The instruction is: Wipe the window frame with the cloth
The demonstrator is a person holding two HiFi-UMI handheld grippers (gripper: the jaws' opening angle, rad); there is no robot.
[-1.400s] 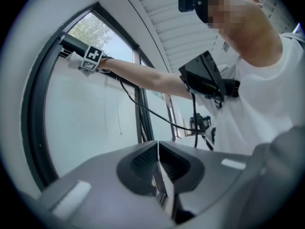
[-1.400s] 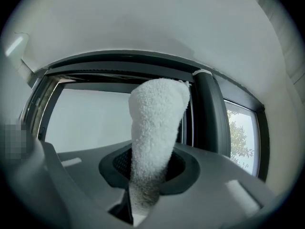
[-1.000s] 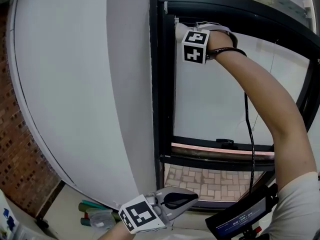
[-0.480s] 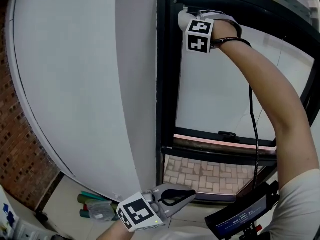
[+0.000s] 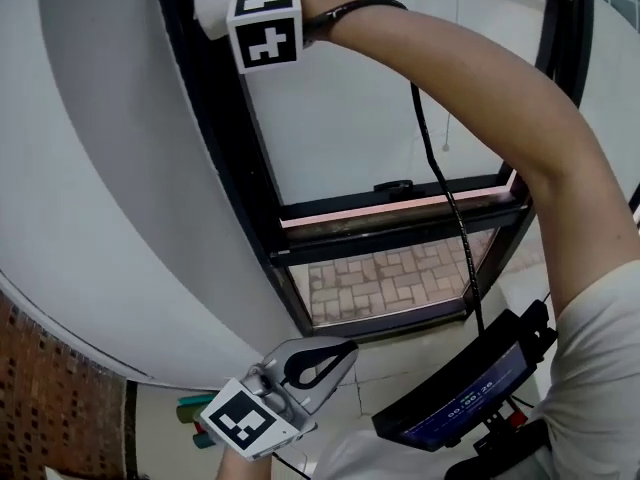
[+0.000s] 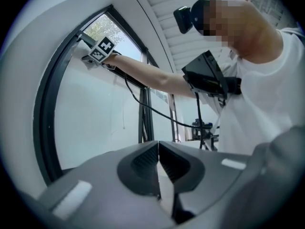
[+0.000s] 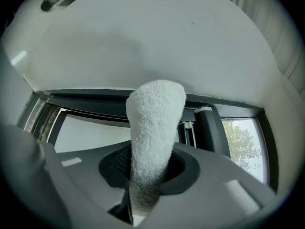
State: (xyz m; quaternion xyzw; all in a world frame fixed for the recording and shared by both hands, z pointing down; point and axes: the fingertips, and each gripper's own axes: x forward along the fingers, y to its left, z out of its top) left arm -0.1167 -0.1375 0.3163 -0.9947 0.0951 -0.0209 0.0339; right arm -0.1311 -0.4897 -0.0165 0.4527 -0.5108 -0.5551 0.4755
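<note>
The window frame (image 5: 218, 143) is black, set in a white wall. My right gripper (image 5: 236, 15) is raised to the top of the frame's left upright and is shut on a white fluffy cloth (image 5: 208, 12). In the right gripper view the cloth (image 7: 155, 123) stands up out of the jaws of that gripper (image 7: 151, 163), its tip by the dark upper frame rail (image 7: 86, 98). My left gripper (image 5: 318, 360) hangs low below the window, shut on nothing. The left gripper view shows its jaws (image 6: 158, 149) pressed together, with the frame (image 6: 46, 128) and the right gripper (image 6: 99, 51) far off.
A black cable (image 5: 436, 168) hangs from the right arm across the pane. A dark device with a lit screen (image 5: 455, 398) sits at the person's chest. Brick paving (image 5: 390, 283) shows through the lower pane. Bottles (image 5: 190, 410) lie on the floor beside a brick wall (image 5: 50, 398).
The head view has tilted and swung. The right gripper with the cloth has gone further up the frame's left upright. The left gripper stays low and shut.
</note>
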